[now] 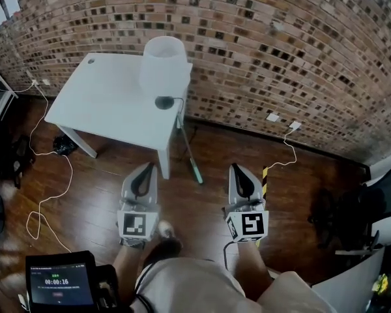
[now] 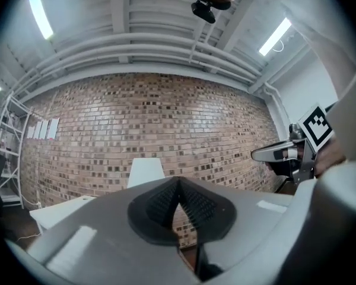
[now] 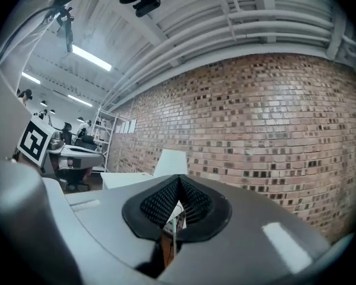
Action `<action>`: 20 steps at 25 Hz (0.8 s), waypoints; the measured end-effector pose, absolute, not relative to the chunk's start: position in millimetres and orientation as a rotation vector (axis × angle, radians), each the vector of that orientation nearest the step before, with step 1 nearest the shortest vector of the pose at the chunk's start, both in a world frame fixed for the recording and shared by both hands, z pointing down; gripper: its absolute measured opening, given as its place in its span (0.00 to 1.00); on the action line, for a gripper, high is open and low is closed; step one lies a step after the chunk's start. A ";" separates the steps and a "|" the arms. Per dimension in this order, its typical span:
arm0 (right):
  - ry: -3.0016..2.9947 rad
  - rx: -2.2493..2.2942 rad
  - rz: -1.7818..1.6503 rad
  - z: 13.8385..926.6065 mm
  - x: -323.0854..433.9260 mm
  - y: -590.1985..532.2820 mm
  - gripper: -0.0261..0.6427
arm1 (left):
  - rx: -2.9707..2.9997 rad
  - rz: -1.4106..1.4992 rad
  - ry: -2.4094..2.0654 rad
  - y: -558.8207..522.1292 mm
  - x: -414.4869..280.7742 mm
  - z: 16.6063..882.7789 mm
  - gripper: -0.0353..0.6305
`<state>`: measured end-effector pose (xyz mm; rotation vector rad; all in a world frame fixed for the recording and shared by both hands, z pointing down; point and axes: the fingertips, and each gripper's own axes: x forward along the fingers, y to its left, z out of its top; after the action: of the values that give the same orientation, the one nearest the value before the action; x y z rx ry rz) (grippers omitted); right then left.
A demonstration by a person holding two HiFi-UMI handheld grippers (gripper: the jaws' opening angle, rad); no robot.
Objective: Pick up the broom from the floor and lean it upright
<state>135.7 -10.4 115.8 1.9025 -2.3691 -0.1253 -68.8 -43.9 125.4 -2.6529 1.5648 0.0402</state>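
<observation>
- Broom [image 1: 195, 170], where's it at?
- On the wood floor [image 1: 98, 188], standing tilted. Green head is down, just beside the leg at the white table's [image 1: 104, 106] near corner. Thin handle runs up to the table edge on that side and ends close to the lamp [image 1: 163, 64] base. Can't tell if it touches the base.
- Any gripper on it?
- No. Both are well apart from it, on the near side, side by side.
- Left gripper [image 1: 145, 168] state?
- Closed, ribbed pads meet at the tips, nothing between them. Only brick wall [image 1: 280, 44] shows through the slot lower down. Points level toward the wall.
- Right gripper [image 1: 238, 169]?
- Same: jaws together, empty, level, pointing at the wall. Its marker cube faces up in the head view.
- What else is on the table?
- 1 lamp with a white shade, at the far corner by the wall, dark round base at the edge nearest the broom.
- Floor clutter?
- White cable [image 1: 49, 201] looping off the table's other side, 1 yellow-black striped strip [image 1: 264, 173] just beyond the right gripper, a handheld screen [image 1: 58, 284] at the bottom corner of the head view.
</observation>
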 end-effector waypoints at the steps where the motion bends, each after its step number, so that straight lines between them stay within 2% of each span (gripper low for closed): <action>1: -2.375 1.912 -0.144 109.2 136.9 -3.2 0.06 | -2.643 0.057 1.559 -38.3 -67.8 121.5 0.06; 5: -2.386 1.950 -0.240 88.8 137.2 28.3 0.06 | -2.620 0.098 1.539 -11.6 -68.1 113.8 0.06; 9: -2.419 1.947 -0.286 72.5 149.3 98.7 0.06 | -2.607 0.099 1.528 61.9 -53.4 105.0 0.06; 20: -2.397 1.933 -0.161 83.1 186.3 274.8 0.06 | -2.640 0.052 1.502 243.2 -12.2 100.9 0.06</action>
<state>186.3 274.8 83.1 1.9330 -2.3975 -0.1614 -12.2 243.2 100.9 -2.6400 1.5024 0.0524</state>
